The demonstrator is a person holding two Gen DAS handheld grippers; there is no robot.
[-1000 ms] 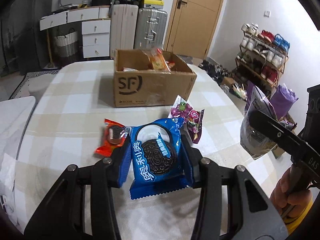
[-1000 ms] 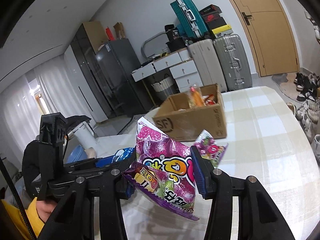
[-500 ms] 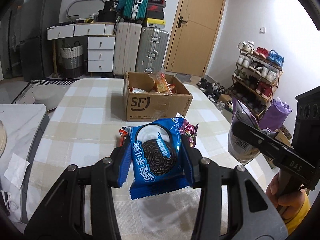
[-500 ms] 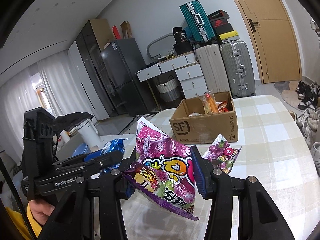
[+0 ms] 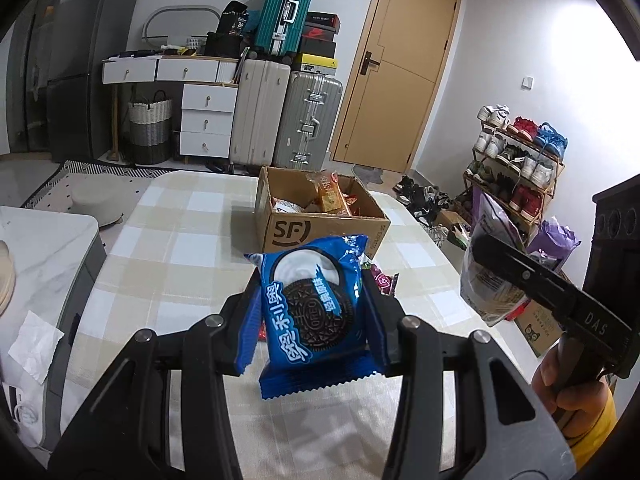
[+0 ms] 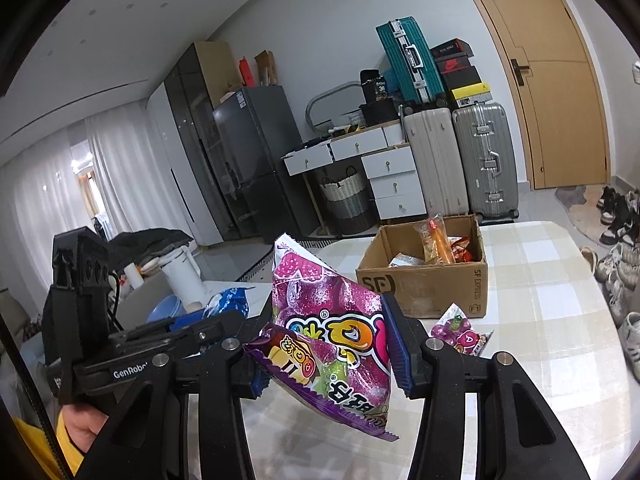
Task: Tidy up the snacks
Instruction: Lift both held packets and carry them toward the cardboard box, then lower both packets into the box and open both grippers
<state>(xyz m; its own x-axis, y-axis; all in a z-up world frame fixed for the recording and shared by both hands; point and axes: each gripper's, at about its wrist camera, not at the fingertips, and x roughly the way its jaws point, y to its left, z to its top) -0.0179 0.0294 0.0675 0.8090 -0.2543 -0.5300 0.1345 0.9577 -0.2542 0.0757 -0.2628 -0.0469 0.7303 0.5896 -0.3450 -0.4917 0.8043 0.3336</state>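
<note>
Checked cloth in cream and grey covers the big table (image 5: 168,248), and its far end is rounded. Near that far edge, about in the middle, sits the brown cardboard box (image 5: 320,228) with "SF" printed on its side. The box is open on top, and bright snack packs stick up inside it, an orange one (image 5: 329,196) the tallest.

Up in the air over the near part of the table is the black left gripper (image 5: 310,312). Its two blue pads are clamped on the sides of a blue cookie pack (image 5: 316,316) with a dark round cookie drawn on it. The pack stands upright and does not touch the table.

The black right gripper (image 6: 326,354) is off the table too, by the table's right edge. Its blue pads squeeze a big purple candy bag (image 6: 332,340) with grapes and yellow letters on it. The bag tilts, and its bottom corner hangs down below the pads.

A small purple candy pack (image 6: 460,332) lies flat on the cloth just in front of the box, closer to the near edge. In the left camera only its tip (image 5: 382,282) peeks out from behind the cookie pack. A bit of something red shows under the cookie pack, but I cannot tell what it is.

A hand in a yellow sleeve (image 5: 568,384) holds the right gripper's handle.
</note>
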